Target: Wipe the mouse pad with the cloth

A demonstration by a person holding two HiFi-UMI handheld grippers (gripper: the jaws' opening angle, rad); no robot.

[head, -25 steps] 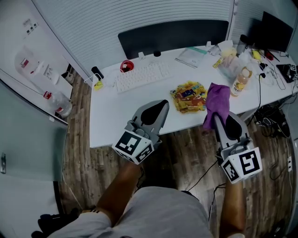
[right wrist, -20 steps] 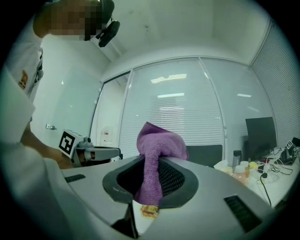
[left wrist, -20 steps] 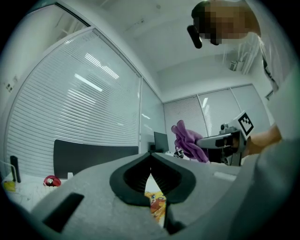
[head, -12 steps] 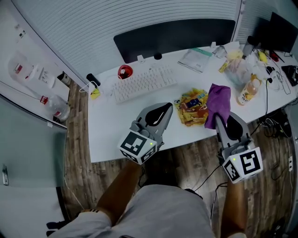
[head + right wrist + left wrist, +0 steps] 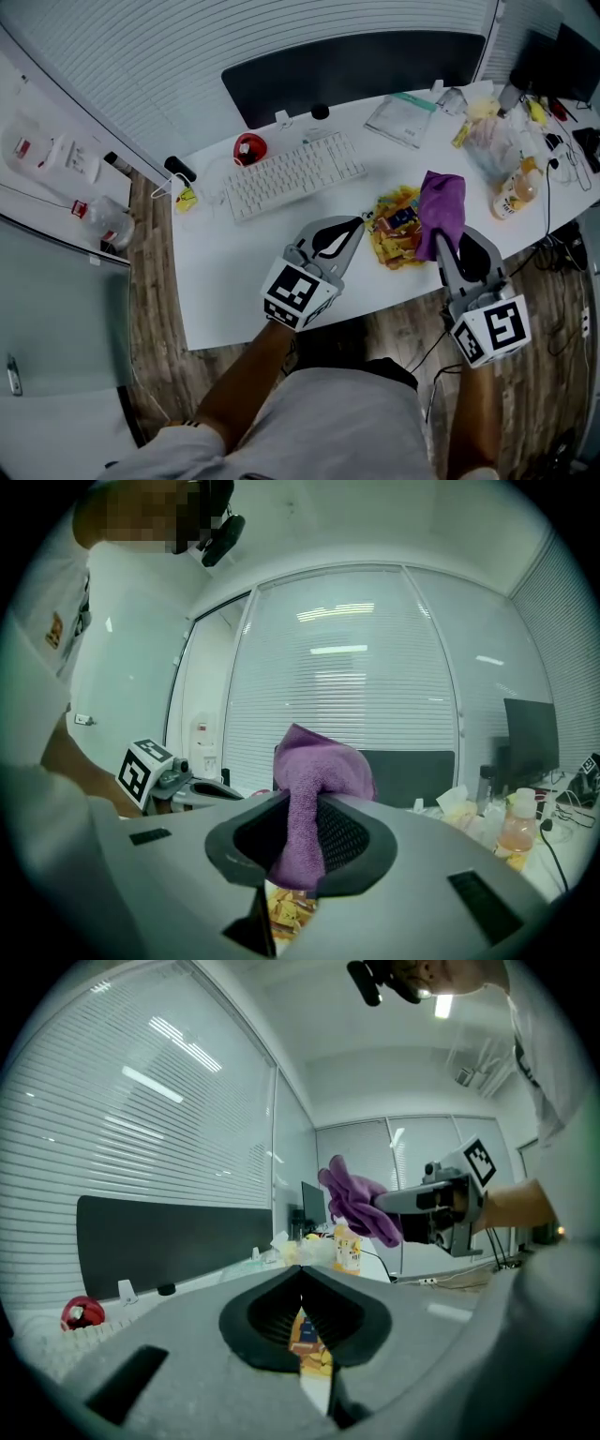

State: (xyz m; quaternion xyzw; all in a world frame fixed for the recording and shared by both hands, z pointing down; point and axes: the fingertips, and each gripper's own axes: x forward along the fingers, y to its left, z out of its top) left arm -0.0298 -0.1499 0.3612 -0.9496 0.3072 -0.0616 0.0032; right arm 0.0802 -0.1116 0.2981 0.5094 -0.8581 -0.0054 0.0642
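Head view: one black rectangular mouse pad (image 5: 356, 70) lies at the white desk's (image 5: 234, 281) far edge, behind one white keyboard (image 5: 295, 173). Left gripper view: left gripper (image 5: 300, 1269) jaws pressed together, empty. Right gripper view: right gripper (image 5: 306, 801) pinches one purple terry cloth (image 5: 323, 764).

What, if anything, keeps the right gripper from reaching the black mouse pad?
Likely nothing, so yes: the right gripper, shut on the cloth, hangs above the desk, and only low packets lie before the black mouse pad.

White desk (image 5: 234, 277) on wood-plank floor (image 5: 155, 370); slatted blinds (image 5: 141, 56) behind; ceiling light (image 5: 442, 1005), likely strip.
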